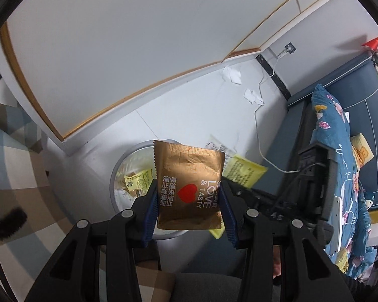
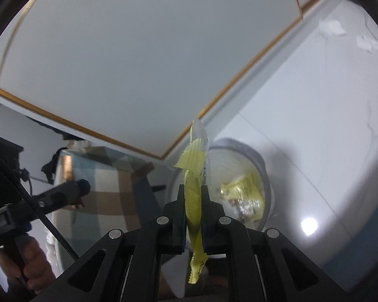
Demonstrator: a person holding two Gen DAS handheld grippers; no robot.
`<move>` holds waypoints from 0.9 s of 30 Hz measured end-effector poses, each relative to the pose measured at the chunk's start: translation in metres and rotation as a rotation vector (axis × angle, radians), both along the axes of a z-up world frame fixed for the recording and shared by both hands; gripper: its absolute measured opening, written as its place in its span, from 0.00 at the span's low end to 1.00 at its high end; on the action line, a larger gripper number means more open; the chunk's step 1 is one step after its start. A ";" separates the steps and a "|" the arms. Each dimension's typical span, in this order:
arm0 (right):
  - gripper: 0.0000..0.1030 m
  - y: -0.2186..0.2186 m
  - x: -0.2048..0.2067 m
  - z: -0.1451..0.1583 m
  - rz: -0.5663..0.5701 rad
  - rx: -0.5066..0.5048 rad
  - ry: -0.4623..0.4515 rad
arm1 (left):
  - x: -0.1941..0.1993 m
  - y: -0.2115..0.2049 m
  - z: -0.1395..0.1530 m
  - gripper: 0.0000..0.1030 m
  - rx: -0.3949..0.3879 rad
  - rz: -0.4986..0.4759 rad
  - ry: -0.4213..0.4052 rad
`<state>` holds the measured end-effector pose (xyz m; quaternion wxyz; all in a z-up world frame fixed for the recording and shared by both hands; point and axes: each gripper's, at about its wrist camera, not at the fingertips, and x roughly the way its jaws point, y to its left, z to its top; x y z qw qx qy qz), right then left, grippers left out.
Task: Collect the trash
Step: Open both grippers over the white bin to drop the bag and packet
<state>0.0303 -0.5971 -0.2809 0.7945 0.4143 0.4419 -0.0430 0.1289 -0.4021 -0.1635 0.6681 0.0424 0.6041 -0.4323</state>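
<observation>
left gripper (image 1: 189, 196) is pinching the brown wrapper (image 1: 187, 183) and right gripper (image 2: 192, 201) is clamping the yellow wrapper (image 2: 194, 196), both hanging over the bin (image 1: 118, 166); centre each over the opening before parting jaws.

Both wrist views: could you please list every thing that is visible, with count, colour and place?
bronze wrapper: 1, bronze, red heart, above bin
yellow wrapper: 1, yellow, edge-on before bin
bin: 1, grey rim, floor, yellow packet inside
paper scraps: 2, white, floor by wall
cable: 1, white, floor
floral bedding: 1, blue, right
checked cloth: 1, beige-blue, left
left gripper: black, holding bronze wrapper
right gripper: black, pinching yellow wrapper
</observation>
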 end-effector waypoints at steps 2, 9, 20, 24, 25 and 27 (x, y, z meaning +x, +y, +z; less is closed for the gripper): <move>0.09 -0.002 0.006 -0.012 0.003 0.023 0.024 | 0.002 -0.002 -0.004 0.38 0.009 0.001 0.012; 0.18 -0.001 0.019 -0.045 0.017 0.080 0.094 | 0.008 -0.006 -0.019 0.38 0.032 0.010 0.049; 0.51 0.002 0.007 -0.057 -0.010 0.093 0.110 | 0.010 -0.016 -0.032 0.38 0.063 0.011 0.068; 0.54 -0.008 -0.006 -0.052 -0.052 0.077 0.112 | 0.011 -0.018 -0.040 0.39 0.092 0.013 0.083; 0.55 -0.010 -0.010 -0.050 -0.062 0.068 0.111 | 0.010 -0.019 -0.042 0.38 0.102 0.008 0.084; 0.56 -0.013 -0.014 -0.046 -0.078 0.048 0.110 | 0.009 -0.021 -0.044 0.39 0.104 -0.002 0.082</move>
